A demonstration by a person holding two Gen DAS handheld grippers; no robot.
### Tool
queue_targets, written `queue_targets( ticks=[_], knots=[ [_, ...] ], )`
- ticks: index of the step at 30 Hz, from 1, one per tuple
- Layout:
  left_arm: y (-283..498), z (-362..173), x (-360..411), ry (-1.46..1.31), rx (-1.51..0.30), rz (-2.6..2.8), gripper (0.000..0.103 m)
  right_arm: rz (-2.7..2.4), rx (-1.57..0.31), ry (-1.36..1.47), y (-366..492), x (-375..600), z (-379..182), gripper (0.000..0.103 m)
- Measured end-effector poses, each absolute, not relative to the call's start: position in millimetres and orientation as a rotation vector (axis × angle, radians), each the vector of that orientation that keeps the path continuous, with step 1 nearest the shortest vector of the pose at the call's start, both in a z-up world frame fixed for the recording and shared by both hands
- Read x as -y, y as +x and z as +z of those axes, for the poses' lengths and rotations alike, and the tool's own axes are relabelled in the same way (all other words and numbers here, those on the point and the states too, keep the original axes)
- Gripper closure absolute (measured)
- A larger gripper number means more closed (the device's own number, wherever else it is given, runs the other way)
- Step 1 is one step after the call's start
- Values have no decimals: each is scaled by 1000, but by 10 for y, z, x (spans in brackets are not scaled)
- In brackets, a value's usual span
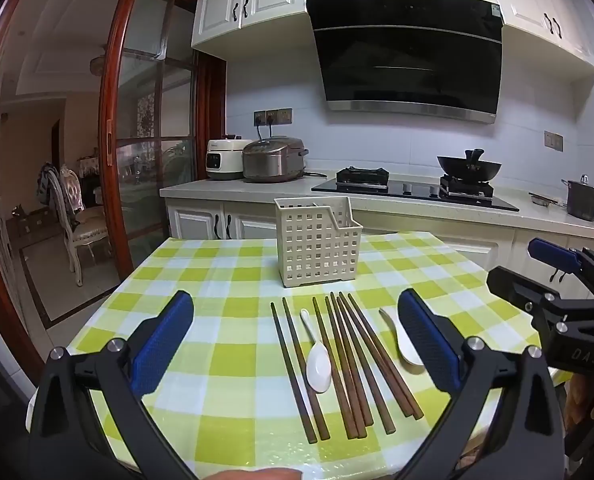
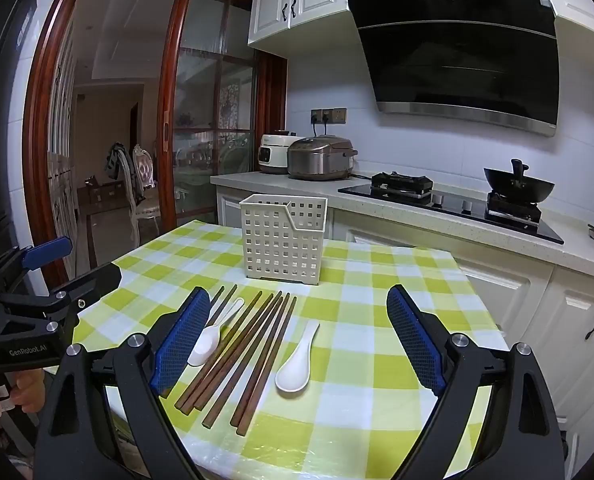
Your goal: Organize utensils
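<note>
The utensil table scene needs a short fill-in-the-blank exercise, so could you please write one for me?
1. The number of white spoons lying on the checked tablecloth is ____.
2. The beige slotted basket stands upright and holds ____ utensils.
3. The brown chopsticks lie between the basket and the ____ grippers.
4. On the stove stands a black ____.

Missing words: two; no; open; wok
</note>
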State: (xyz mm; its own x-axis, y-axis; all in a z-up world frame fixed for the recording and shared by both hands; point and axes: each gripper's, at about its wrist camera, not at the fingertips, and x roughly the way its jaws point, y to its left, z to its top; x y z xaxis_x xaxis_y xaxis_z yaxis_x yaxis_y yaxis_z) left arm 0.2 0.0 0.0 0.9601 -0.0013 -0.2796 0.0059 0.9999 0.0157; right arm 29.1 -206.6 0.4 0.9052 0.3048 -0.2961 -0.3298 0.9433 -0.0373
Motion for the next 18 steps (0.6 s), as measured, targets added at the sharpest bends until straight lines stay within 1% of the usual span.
queue_targets(
  ticks=[18],
  knots=[
    [-11,11,29,19,-282,-6,4,322,-296,-75,317,2105,0,18]
  ],
)
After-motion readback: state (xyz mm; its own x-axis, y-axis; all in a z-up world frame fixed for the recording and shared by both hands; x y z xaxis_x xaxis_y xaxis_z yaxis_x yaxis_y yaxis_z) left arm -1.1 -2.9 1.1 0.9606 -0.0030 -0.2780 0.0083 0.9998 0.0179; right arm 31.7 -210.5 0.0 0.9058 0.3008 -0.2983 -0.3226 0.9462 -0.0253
